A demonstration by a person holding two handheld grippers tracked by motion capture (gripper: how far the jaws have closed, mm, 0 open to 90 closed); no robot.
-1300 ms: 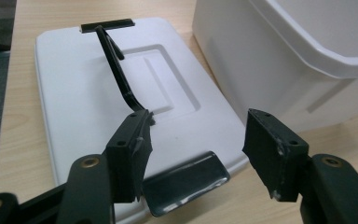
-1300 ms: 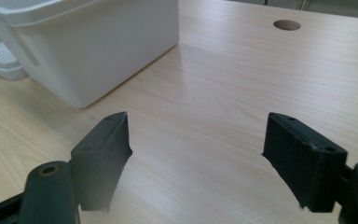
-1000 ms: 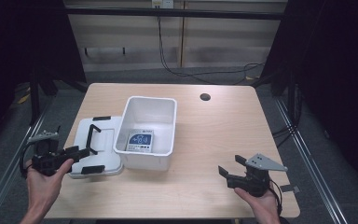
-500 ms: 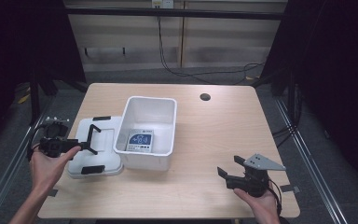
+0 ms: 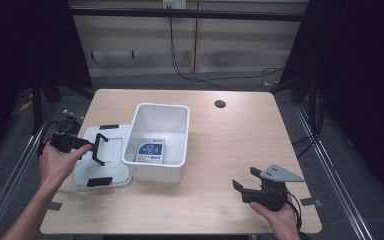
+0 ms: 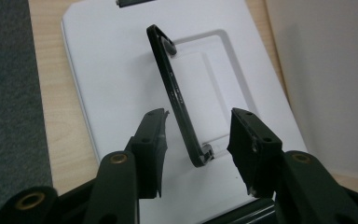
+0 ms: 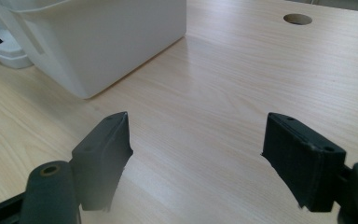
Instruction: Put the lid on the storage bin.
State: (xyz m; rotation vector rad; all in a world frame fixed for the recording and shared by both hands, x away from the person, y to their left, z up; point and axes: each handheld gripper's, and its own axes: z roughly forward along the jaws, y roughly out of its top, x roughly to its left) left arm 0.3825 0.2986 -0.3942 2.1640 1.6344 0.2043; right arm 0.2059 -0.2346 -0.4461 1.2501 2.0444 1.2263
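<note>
Lid [image 5: 102,157] of the white bin lies flat near the counter's left edge, its top up, touching or just beside the bin's left wall. A black handle [image 6: 177,93] stands raised on the lid's middle, hinged at both ends.

Nearest the person, along the front edge toward the right corner, the right gripper [image 5: 243,182] rests in the right hand [image 5: 277,217] on bare wood. In the right gripper view its jaws stand wide apart with nothing between them — just the grain of the counter [image 7: 223,93] and, farther off, a side wall of the bin.

At the left edge, a little farther in, the left hand [image 5: 57,162] holds the left gripper [image 5: 91,145] over the lid, pointing toward the bin. Its jaws have just been closing. In the left gripper view the near end of the handle sits between the two pads, closer to the left one, with a gap on each side — the pads do not yet press on it.

Beyond the lid, toward the counter's middle, stands the open white bin [image 5: 180,112]. A small blue-and-white packet [image 5: 150,150] lies flat on its floor. Farther still, near the back edge, a round hole [image 5: 220,104] is cut through the counter top.
</note>
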